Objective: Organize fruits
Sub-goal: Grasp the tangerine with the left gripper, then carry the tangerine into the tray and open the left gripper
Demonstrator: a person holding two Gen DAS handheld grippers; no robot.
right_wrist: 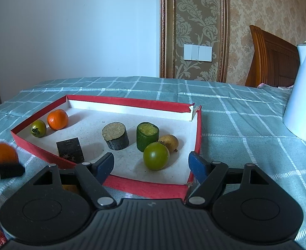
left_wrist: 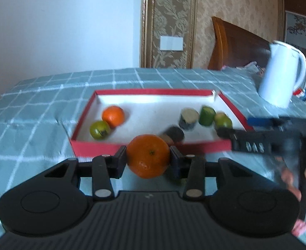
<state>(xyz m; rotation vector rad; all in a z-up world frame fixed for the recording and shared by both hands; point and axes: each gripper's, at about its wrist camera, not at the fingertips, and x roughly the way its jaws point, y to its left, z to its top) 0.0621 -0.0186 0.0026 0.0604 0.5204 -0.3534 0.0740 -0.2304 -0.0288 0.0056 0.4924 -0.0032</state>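
A: Left hand-held gripper (left_wrist: pixel 148 160) — state?
B: Closed on a mandarin (left_wrist: pixel 148 155), pads pressed to both its sides. The fruit is off the cloth, just outside the near wall of the red tray (left_wrist: pixel 153 146). View is blurred.

A: Right hand-held gripper (right_wrist: pixel 151 163)?
B: Jaws stand wide apart, nothing between the pads. It hangs over the tray's near right corner; a green tomato (right_wrist: pixel 156 155) lies just beyond the gap, untouched.

A: Contents of the tray?
B: Far left corner: a second mandarin (right_wrist: pixel 57 119) with a small green tomato (right_wrist: pixel 38 128) just beside it, nearer the left wall. Right half: the big green tomato touching a brownish kiwi-like fruit (right_wrist: pixel 169 142) behind it; a green cylinder block (right_wrist: pixel 147 136) next to those; a dark cylinder with a tan top (right_wrist: pixel 115 136) toward the tray's centre; a dark square block (right_wrist: pixel 70 150) near the front wall.

A: Tray's setting?
B: On a green checked cloth (right_wrist: pixel 236 125). White kettle (right_wrist: pixel 305 95) well to the tray's right. Wooden headboard (right_wrist: pixel 271 60) behind it.
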